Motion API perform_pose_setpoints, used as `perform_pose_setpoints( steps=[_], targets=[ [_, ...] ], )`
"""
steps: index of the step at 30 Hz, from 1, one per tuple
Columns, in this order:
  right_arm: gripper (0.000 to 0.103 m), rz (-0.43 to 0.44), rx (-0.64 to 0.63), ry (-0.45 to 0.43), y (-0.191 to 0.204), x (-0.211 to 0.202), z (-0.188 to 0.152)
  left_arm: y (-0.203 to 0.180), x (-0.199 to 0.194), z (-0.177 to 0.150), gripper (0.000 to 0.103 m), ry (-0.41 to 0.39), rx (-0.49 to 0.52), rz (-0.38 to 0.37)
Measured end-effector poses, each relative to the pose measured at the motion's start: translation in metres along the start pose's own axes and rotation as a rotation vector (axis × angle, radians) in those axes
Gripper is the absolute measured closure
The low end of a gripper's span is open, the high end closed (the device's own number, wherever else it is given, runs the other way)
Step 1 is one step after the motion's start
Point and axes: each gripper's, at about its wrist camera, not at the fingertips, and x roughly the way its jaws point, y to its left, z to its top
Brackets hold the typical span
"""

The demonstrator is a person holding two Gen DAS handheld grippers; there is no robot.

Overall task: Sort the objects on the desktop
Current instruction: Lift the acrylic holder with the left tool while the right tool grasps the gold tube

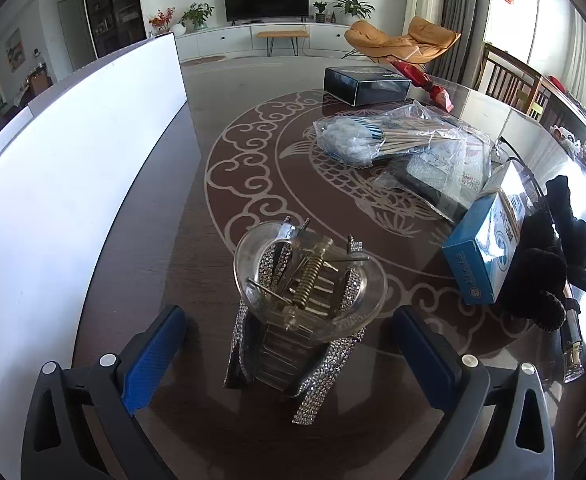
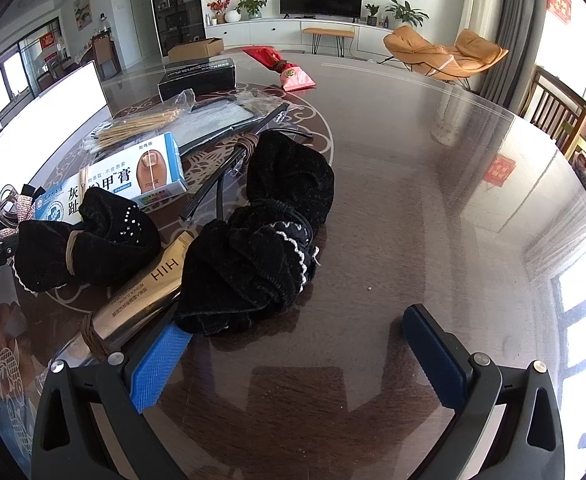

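The left gripper (image 1: 289, 344) has its jaws spread wide, and between them, touching neither blue pad, a clear hair claw clip (image 1: 305, 300) trimmed with rhinestones lies on the dark, glossy tabletop (image 1: 165, 208). Its metal spring faces up and its sparkling strips point back toward the camera. A white board (image 1: 73, 152) stands along the left side of that view. Farther across the tabletop lie a plastic bag of cotton swabs (image 1: 373, 140), a black box (image 1: 367, 86) and, to the right, a blue and white ointment box (image 1: 481, 256) resting against a black velvet bow (image 1: 541, 276). The right gripper (image 2: 297, 356) also has its jaws spread, with only bare tabletop between them. Its left blue pad sits just beside a large black velvet scrunchie (image 2: 265, 248), though contact cannot be told. Left of the scrunchie lies a gold tube (image 2: 149, 292) marked HIH, partly under the fabric, and beyond it the bow and the ointment box again. A red wrapped packet (image 2: 289, 68) lies well apart, near the far edge. The clip shows at the left edge of this view.
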Motion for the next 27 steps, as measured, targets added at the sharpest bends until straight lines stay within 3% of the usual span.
perform_pose_setpoints(
  steps=[3, 6, 9, 10, 13, 18, 20, 23, 27],
  targets=[
    [0.0, -0.058, 0.037, 0.046, -0.017, 0.002, 0.012, 0.0, 0.0, 0.0, 0.0, 0.0, -0.001, 0.0],
    [0.0, -0.134, 0.069, 0.013, -0.035, -0.002, 0.028, 0.0, 0.0, 0.0, 0.0, 0.0, -0.001, 0.0],
    [0.0, -0.043, 0.168, 0.019, -0.048, -0.022, 0.03, 0.0, 0.0, 0.0, 0.0, -0.001, -0.002, 0.0],
    [0.0, -0.022, 0.175, 0.104, -0.041, -0.021, 0.036, 0.0, 0.0, 0.0, 0.0, -0.001, -0.003, 0.001],
    [0.0, 0.107, 0.214, 0.107, -0.02, -0.046, 0.018, 0.001, 0.0, 0.0, 0.0, -0.001, -0.003, 0.001],
    [0.0, 0.225, 0.156, 0.135, 0.041, -0.048, -0.015, 0.001, -0.001, -0.001, 0.0, -0.002, -0.005, 0.004],
    [0.0, 0.228, 0.137, 0.154, 0.062, -0.041, -0.02, 0.001, -0.001, -0.001, 0.0, -0.003, -0.005, 0.004],
    [0.0, 0.144, 0.052, 0.133, 0.09, -0.03, -0.022, 0.001, -0.001, -0.001, 0.0, -0.003, -0.006, 0.004],
    [0.0, 0.095, -0.023, 0.124, 0.108, -0.025, -0.026, 0.001, -0.001, -0.001, 0.0, -0.003, -0.007, 0.005]
  ],
)
